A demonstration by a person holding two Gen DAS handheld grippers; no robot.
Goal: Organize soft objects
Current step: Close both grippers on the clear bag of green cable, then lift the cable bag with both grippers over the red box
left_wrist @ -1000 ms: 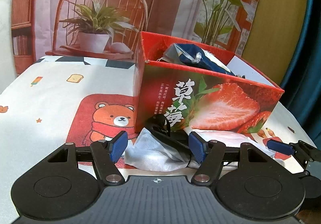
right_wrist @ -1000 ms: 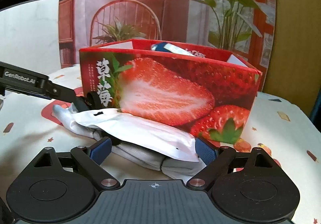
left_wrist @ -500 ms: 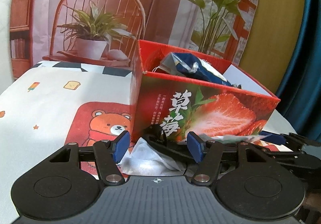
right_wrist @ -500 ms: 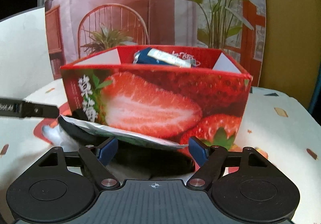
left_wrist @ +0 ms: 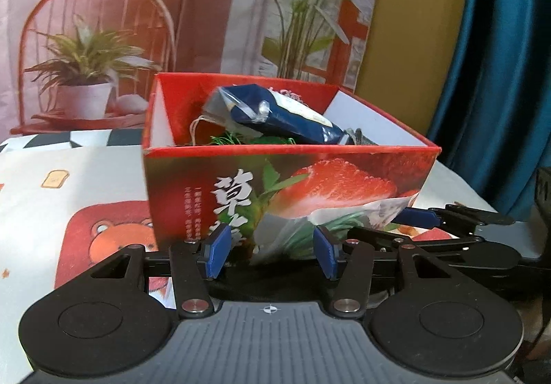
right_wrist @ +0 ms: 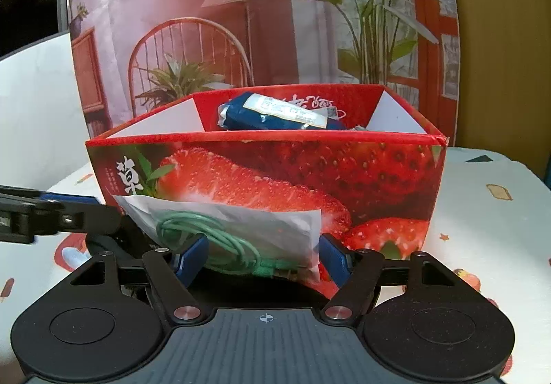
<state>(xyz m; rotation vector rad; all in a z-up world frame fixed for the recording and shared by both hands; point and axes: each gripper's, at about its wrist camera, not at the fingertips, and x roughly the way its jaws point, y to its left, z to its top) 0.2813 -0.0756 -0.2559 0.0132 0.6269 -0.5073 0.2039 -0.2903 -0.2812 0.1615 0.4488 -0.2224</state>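
Pouch with green cable [right_wrist: 241, 225]: a soft, clear-and-white plastic bag, raised off the tablecloth [right_wrist: 489, 222] and standing against the front wall of the strawberry box [right_wrist: 378, 174], not yet inside it. Left gripper [left_wrist: 272, 251]: jaws have just been closing, with the pouch's left end between them; its right pad meets the film, its left pad looks apart from it, so whether it is clenched cannot be told. Right gripper [right_wrist: 261, 256]: jaws have just been closing too, and it appears clasped on the pouch, whose right edge touches the right pad while its left part runs on past the left pad. Hazards, left to right: a loose hold at the left end could let that corner sag and fold under; slick film could slide out of the pads, judging by how little of it they cover; the coiled cable, heavy at the bottom, could swing the bag; the box rim stands above the bag's top edge, so a lift that is too low would likely catch the front wall and push the box back; the blue packet [right_wrist: 275, 115] already rests high inside and may block a flat landing. Not made out: a dark mass [right_wrist: 258, 287] under both pairs of pads, unidentifiable; the pouch's lower edge, cut off by the gripper bodies; the box floor and anything beneath the blue packet; both hands of the person.
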